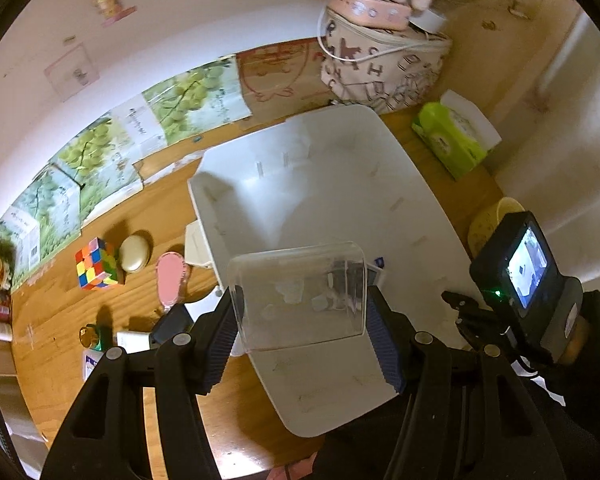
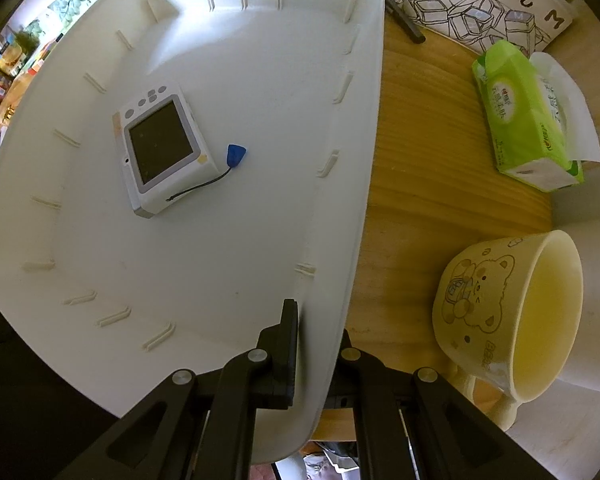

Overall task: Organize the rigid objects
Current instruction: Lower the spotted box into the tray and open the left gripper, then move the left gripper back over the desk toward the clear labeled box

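The left claw (image 1: pixel 302 326) grips a clear plastic box (image 1: pixel 300 296), its blue ribbed pads pressed against the box's two sides. The box hangs above the near part of a big white bin (image 1: pixel 400 184), and the bin's pale floor shows through its walls.

The right claw (image 2: pixel 320 354) is clamped on the white bin's near wall (image 2: pixel 340 240): one finger sits inside the bin, the other outside, with the rim pinched between them. From the left camera, this right tool shows as a dark body with a small lit screen, at the bin's right side.

Inside the bin lies a small white device with a dark screen (image 2: pixel 162 152), flat on the floor. A thin black cord runs from it to a little blue tab (image 2: pixel 236 155) lying just beside it.

On the wooden worktop (image 2: pixel 416 152) to the right of the bin stands a yellow cup printed with a bear (image 2: pixel 508 316), and farther back a green tissue pack (image 2: pixel 528 112) with a sheet sticking out. Behind that sits a cloth bag printed with letters (image 1: pixel 384 64).

To the left of the bin, the left camera shows a colour cube (image 1: pixel 94 264), a cream oval case (image 1: pixel 134 253) just beside it, and a pink oblong object (image 1: pixel 171 282) near the bin's corner. A few small bottles and boxes sit closer in, partly hidden by the left claw's arm. Green fruit cartons (image 1: pixel 100 160) line the wall behind.
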Available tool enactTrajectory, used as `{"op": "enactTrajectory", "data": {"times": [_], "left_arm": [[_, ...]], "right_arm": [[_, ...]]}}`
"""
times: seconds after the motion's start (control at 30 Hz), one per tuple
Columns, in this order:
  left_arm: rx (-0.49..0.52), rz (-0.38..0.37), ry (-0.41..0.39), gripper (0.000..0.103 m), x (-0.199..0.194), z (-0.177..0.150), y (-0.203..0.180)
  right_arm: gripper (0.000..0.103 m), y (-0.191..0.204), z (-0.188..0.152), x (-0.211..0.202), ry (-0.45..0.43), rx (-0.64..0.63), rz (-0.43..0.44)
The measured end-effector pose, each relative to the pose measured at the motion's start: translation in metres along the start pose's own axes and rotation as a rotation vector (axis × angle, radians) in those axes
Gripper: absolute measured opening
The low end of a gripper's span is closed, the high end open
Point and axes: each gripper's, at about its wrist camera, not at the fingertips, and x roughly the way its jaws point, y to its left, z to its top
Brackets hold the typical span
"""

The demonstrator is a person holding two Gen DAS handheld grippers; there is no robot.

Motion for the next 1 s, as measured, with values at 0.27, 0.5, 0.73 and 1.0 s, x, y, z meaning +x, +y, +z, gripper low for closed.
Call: {"op": "enactTrajectory", "data": {"times": [0.27,0.5,0.73,1.0], "left_arm": [[0.043,-0.032,0.017,0.065,0.001,-0.001,-0.015],[0.025,-0.047,0.031,0.081,0.004,-0.002,-0.014],[0.010,-0.031,0.014,0.083,0.000,-0.005,-0.010],[-0.026,-0.023,-0.047,0.083,-0.010,-0.009,0.001]], "right_arm": [[0.006,0.001,0.000,-0.001,-0.002,0.002,-0.005],[0.007,0.000,0.000,-0.001,-0.002,0.001,-0.005],[0.007,0.001,0.000,-0.001,0.000,-0.003,-0.006],[0.007,0.001,0.001,-0.001,-0.005,0.002,-0.007]]}}
